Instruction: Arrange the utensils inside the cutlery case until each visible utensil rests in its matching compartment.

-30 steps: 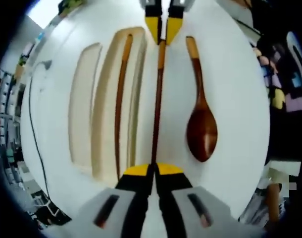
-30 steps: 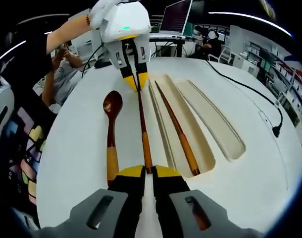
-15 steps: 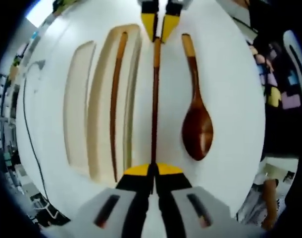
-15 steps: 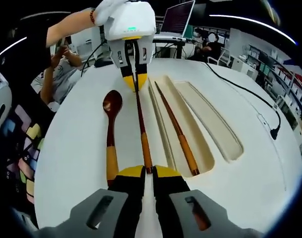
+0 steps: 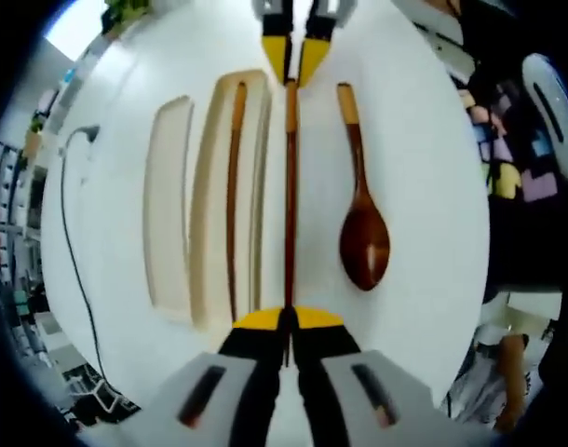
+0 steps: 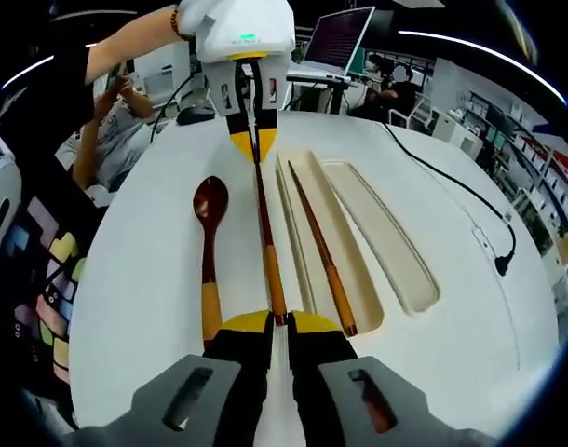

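You had both claws clamped on one chopstick [image 5: 290, 200], one at each end. In the left gripper view your left claw [image 5: 286, 321] was pinched shut on the dark, thin tip, and the right claw [image 5: 291, 58] at the far end gripped the lighter handle end. In the right gripper view the right claw [image 6: 278, 322] was closed on that handle end, and the left claw [image 6: 247, 140], held by your gloved hand [image 6: 193, 14], pinched the far tip. The chopstick ran straight between them above the white counter [image 6: 144, 279], just beside the cutlery case [image 6: 312, 168].

The second chopstick [image 6: 319, 251] lay lengthwise in the case's nearer long compartment. The wider compartment [image 6: 382, 233] past it held nothing. The spoon [image 6: 209, 251] rested on the counter on the other side of the held chopstick, near it but apart, its bowl toward the left claw.
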Action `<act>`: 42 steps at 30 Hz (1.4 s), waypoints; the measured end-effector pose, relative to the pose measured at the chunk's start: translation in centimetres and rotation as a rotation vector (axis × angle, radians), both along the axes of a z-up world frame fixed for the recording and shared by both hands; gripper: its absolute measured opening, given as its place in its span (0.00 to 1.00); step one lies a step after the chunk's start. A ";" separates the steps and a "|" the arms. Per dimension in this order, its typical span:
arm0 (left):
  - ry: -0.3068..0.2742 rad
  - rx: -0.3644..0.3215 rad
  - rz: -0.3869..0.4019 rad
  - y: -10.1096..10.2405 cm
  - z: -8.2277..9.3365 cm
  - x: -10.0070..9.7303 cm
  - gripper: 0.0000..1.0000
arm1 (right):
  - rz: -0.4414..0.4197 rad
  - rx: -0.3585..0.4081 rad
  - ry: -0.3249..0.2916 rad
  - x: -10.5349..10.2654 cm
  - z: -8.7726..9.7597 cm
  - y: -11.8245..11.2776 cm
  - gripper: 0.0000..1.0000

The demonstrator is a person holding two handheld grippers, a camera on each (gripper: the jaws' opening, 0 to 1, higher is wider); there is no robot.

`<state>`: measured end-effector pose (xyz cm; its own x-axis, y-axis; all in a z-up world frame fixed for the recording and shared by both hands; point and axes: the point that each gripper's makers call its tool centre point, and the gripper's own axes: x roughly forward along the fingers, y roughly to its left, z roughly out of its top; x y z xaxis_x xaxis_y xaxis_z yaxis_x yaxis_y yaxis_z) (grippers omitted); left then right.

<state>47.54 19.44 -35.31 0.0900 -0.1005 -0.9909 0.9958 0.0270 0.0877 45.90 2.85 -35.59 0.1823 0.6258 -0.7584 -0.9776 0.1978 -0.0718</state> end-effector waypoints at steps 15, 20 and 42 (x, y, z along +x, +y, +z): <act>-0.073 -0.038 0.010 0.0 1.9 2.8 0.02 | -0.042 -0.016 -0.054 3.0 2.5 0.0 0.05; -0.081 -0.046 0.021 0.3 1.6 3.5 0.02 | -0.029 -0.029 -0.078 4.0 2.8 0.5 0.05; -0.047 -0.043 -0.011 -1.7 0.6 4.8 0.02 | -0.088 -0.064 -0.011 6.1 1.4 -2.6 0.05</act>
